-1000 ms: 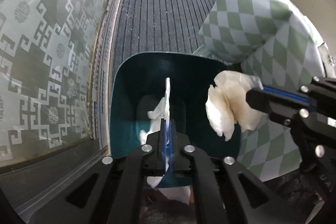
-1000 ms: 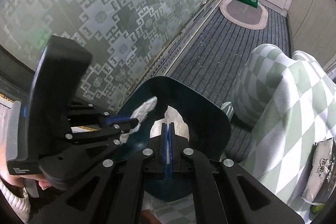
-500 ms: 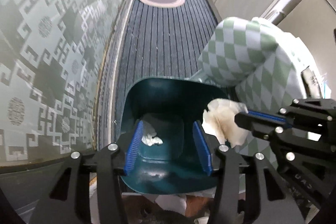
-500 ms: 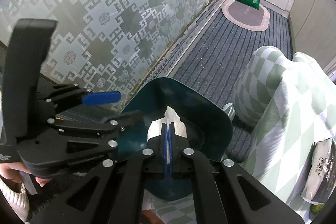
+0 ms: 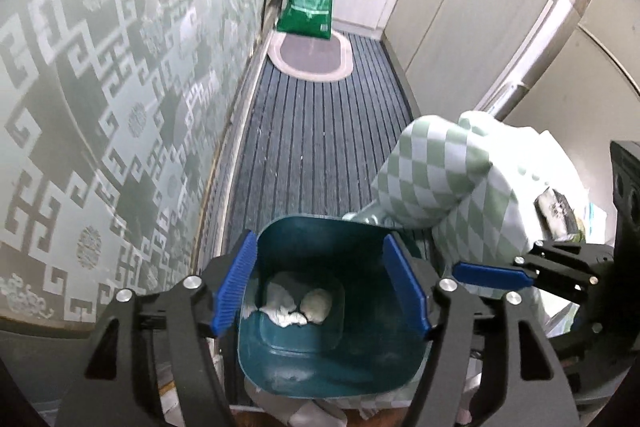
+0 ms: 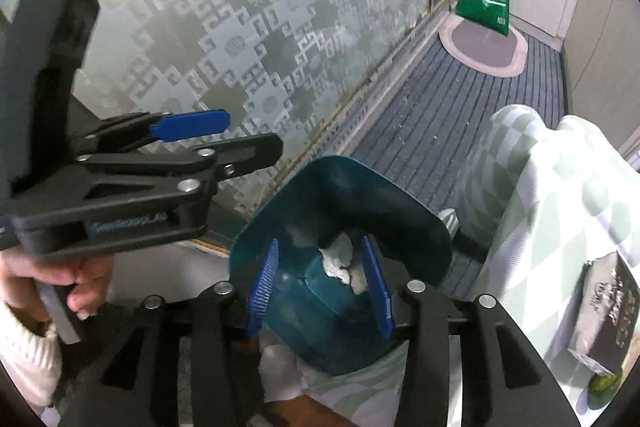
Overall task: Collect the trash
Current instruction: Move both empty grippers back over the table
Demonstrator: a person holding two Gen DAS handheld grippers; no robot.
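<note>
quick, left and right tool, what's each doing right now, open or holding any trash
Left tool: jaws opening, nothing between them; crumpled tissues lie in the teal bin below.
Right tool: jaws opening, holding nothing.

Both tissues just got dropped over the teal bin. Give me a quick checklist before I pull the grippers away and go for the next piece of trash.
1. Left gripper empty: ok, jaws opening, nothing between the blue pads.
2. Right gripper empty: ok, jaws opening, no tissue on the pads.
3. Crumpled tissues inside the teal bin: ok, they lie on its bottom.
4. Bin upright and not caught by either gripper: ok, both hang above its mouth.
5. Grippers apart from each other: ok, a gap shows between them in both views.
6. Next trash located: cannot tell; white paper shows below the bin, partly hidden.
</note>
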